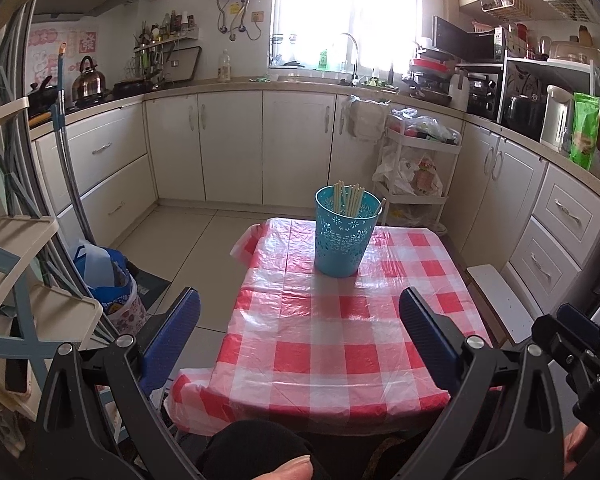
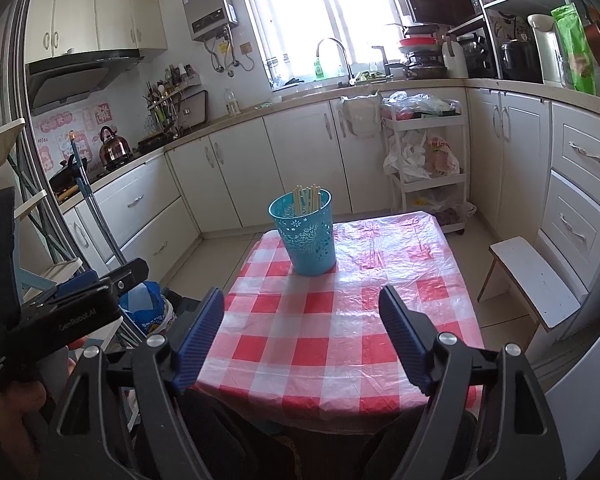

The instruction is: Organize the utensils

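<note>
Both grippers we see are empty: left gripper (image 1: 300,316) has its jaws spread wide, right gripper (image 2: 302,314) likewise, nothing between the blue pads. We find the chopsticks (image 1: 349,199) standing upright in the teal perforated cup (image 1: 345,236), which sits on the far part of the red-and-white checked tablecloth (image 1: 324,344), well apart from both grippers. White stool (image 2: 532,280) stands beside the table's right edge.

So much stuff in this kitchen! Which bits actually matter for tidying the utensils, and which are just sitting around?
Part of the job:
- chopsticks, standing in the cup
- blue cup on the checked table
- left claw and right claw, both open and empty

Just lying about:
- kettle
- white trolley of bags
- white stool
- green packet
</note>
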